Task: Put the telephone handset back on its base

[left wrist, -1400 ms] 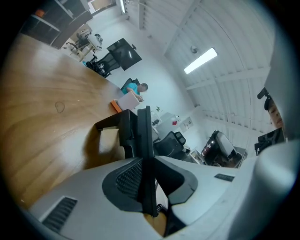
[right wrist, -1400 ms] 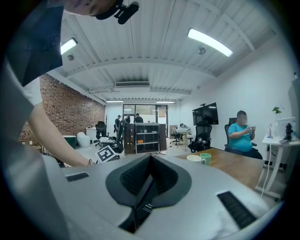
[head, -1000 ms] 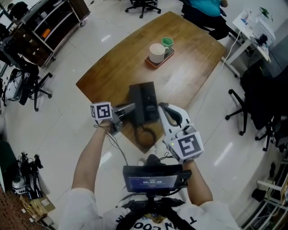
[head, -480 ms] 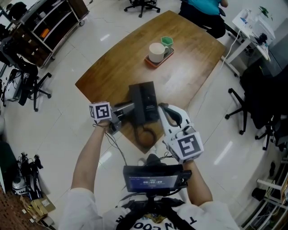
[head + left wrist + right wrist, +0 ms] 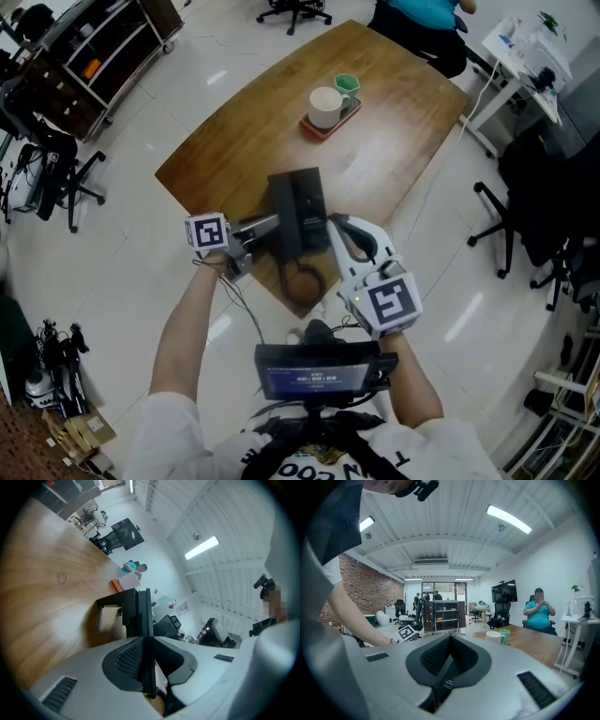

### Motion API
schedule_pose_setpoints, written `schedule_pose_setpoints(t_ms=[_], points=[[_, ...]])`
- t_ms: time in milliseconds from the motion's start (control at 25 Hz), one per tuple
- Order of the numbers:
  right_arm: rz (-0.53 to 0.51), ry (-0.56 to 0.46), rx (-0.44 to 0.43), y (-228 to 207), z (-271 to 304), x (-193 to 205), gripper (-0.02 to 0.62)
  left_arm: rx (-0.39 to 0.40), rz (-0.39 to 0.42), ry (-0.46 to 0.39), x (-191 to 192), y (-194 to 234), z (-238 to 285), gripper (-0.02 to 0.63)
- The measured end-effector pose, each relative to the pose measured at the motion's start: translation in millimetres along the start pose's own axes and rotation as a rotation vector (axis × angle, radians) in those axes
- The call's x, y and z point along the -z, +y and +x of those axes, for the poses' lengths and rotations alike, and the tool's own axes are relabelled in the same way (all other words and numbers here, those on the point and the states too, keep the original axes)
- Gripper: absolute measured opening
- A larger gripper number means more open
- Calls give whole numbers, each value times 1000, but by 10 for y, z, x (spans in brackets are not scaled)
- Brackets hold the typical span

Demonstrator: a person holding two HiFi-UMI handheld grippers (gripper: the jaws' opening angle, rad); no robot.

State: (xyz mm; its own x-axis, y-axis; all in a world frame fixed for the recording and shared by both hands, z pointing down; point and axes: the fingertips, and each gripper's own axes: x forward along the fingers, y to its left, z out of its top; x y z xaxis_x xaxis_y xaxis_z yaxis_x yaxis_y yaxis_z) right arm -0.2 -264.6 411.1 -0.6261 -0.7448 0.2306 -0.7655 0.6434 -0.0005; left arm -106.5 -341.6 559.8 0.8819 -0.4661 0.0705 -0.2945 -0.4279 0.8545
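Wooden table point(image 5: 234, 141), left fingers point(image 5: 127, 656) closing on telephone point(image 5: 298, 211), right fingers point(image 5: 436, 656) together.

Telephone point(image 5: 298, 214) on table point(image 5: 217, 155), cup point(image 5: 325, 106) behind

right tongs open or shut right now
Shut. In the right gripper view the right tongs are closed tip to tip, with nothing between them.
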Motion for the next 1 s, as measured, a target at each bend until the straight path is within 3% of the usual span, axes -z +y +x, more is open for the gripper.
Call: schedule_pose_setpoints(t_ms=[160, 480, 560, 760, 800, 880, 1000], points=[[4, 5, 4, -23, -12, 18, 0, 38, -6, -4, -6, -39, 14, 60], [-1, 8, -5, -13, 4, -1, 0, 28, -7, -30, -2, 19, 12, 70], [-3, 7, -7, -13, 11, -11, 0, 2, -4, -36, -6, 73, -6, 128], [-3, 10, -13, -14, 20, 2, 0, -10, 4, -41, -21, 103, -4, 140], [-3, 10, -14, -11, 23, 8, 0, -4, -6, -41, -13, 97, -3, 139], [-3, 12, -16, -5, 28, 21, 0, 15, -21, -40, -9, 47, 2, 61], [-5, 12, -15, 1, 26, 28, 0, 24, -22, -36, -25, 7, 3, 60]])
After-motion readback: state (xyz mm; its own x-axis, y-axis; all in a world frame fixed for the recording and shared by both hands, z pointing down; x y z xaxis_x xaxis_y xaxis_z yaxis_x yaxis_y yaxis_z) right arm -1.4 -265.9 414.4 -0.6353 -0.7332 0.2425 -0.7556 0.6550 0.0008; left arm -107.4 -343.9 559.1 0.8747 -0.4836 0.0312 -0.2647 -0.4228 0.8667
